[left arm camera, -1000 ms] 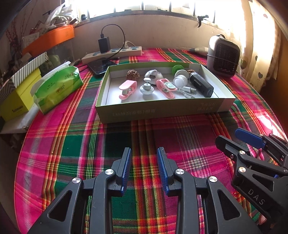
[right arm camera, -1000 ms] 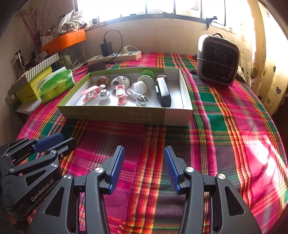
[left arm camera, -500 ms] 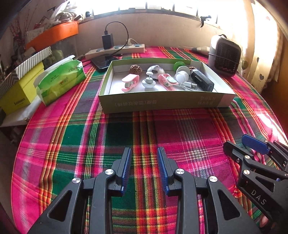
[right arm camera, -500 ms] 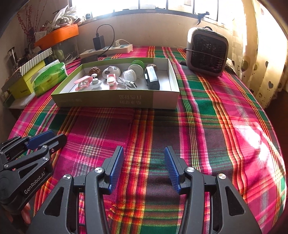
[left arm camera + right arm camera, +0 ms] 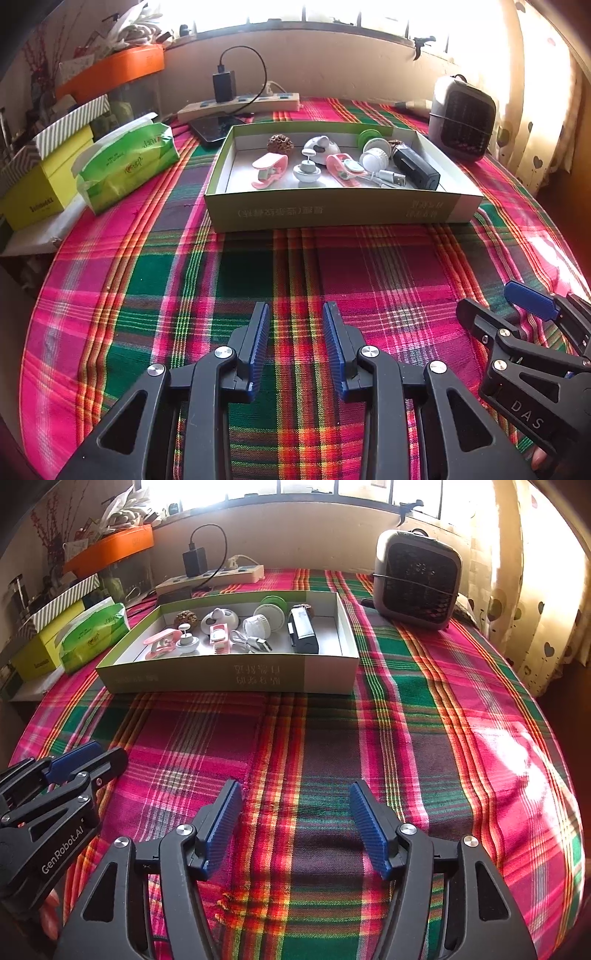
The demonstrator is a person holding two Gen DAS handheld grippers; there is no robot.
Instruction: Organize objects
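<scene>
right wrist: box beyond tongs

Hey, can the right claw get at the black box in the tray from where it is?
Probably yes. The right claw is empty, its jaws opening, with only bare tablecloth up to the tray. The black box lies at the tray's right end with free space beside it; the low near wall must be cleared.

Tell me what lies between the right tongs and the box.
Nothing but bare plaid cloth. The right wrist view shows the right tongs, empty and opening, with an open stretch up to the box.
</scene>
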